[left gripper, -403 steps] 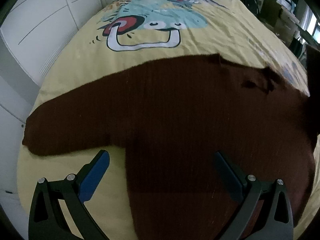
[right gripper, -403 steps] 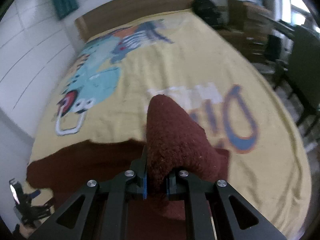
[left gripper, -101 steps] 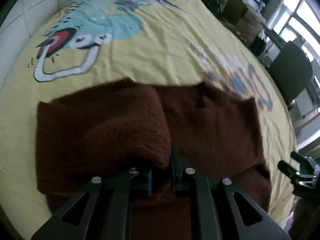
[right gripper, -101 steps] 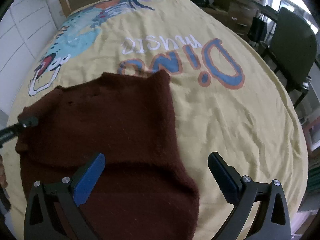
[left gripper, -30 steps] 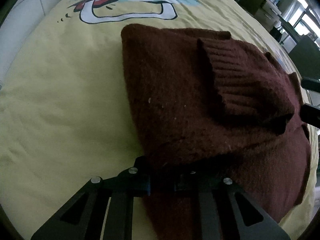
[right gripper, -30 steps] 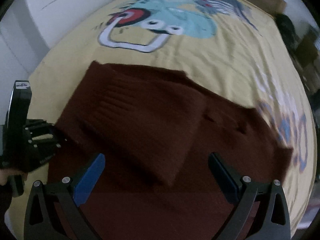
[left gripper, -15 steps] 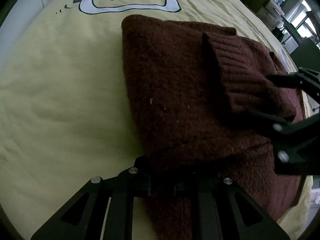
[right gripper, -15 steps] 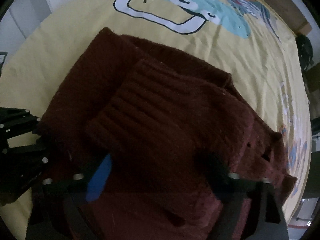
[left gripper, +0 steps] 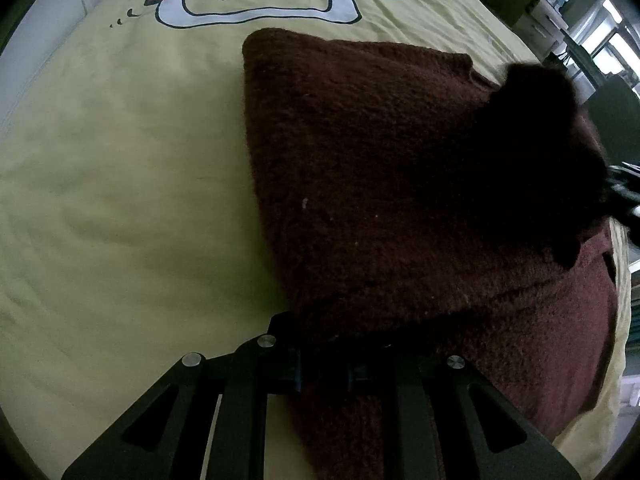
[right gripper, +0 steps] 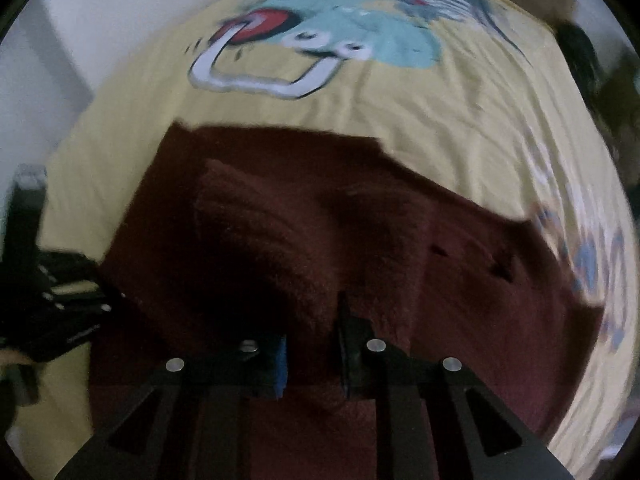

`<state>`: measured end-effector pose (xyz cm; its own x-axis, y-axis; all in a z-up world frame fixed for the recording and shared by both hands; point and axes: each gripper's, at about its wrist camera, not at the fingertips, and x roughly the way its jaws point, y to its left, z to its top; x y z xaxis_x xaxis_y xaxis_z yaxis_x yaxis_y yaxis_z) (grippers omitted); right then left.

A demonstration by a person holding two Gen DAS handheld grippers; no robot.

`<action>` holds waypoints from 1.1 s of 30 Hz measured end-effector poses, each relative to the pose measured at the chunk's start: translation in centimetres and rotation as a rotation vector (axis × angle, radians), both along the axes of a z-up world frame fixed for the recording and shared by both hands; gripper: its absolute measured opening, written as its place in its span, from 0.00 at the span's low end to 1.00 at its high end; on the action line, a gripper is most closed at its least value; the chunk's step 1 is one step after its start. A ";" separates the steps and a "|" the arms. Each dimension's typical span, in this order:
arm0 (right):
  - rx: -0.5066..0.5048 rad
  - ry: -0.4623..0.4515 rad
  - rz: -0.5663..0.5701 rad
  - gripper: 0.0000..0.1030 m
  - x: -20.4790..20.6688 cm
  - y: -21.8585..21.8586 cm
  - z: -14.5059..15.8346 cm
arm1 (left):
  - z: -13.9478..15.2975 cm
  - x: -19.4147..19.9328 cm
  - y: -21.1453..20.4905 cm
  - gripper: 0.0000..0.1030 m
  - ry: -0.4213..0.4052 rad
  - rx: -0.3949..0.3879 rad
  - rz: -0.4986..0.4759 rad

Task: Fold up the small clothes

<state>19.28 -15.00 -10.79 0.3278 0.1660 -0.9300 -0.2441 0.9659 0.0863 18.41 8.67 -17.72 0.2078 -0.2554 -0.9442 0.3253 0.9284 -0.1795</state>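
Note:
A dark maroon knit sweater [left gripper: 380,168] lies partly folded on a yellow cartoon-print bedspread [left gripper: 120,184]. My left gripper [left gripper: 324,364] is shut on the sweater's near left edge, low against the bed. In the right wrist view the sweater [right gripper: 480,280] fills the middle, and my right gripper [right gripper: 312,344] is shut on a raised fold of it, with the ribbed sleeve cuff [right gripper: 240,216] lifted just ahead. The right gripper shows as a dark shape at the right edge of the left wrist view [left gripper: 624,196]; the left gripper shows at the left edge of the right wrist view [right gripper: 60,300].
The bedspread carries a blue and red dinosaur print [right gripper: 320,40] toward the headboard. A white wall or wardrobe [right gripper: 80,20] runs along the bed's left side. Shelves, boxes and a window [left gripper: 560,0] stand beyond the bed's right side.
My right gripper has closed from wide open onto the sweater's folded layer and lifted it. The left gripper stays shut on the sweater's edge, hardly moved.

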 end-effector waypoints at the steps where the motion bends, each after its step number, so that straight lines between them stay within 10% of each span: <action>1: 0.023 -0.002 -0.023 0.18 -0.7 -0.7 0.6 | 0.0 0.2 -0.2 0.12 0.000 0.002 0.000; 22: 0.254 0.122 -0.439 0.23 -6.8 -16.6 -3.1 | 0.2 -0.1 -2.2 0.12 -0.014 0.068 -0.013; 33: 0.200 0.143 -0.488 0.34 -9.2 -20.6 -3.1 | 0.1 0.0 -2.3 0.12 -0.020 0.085 -0.014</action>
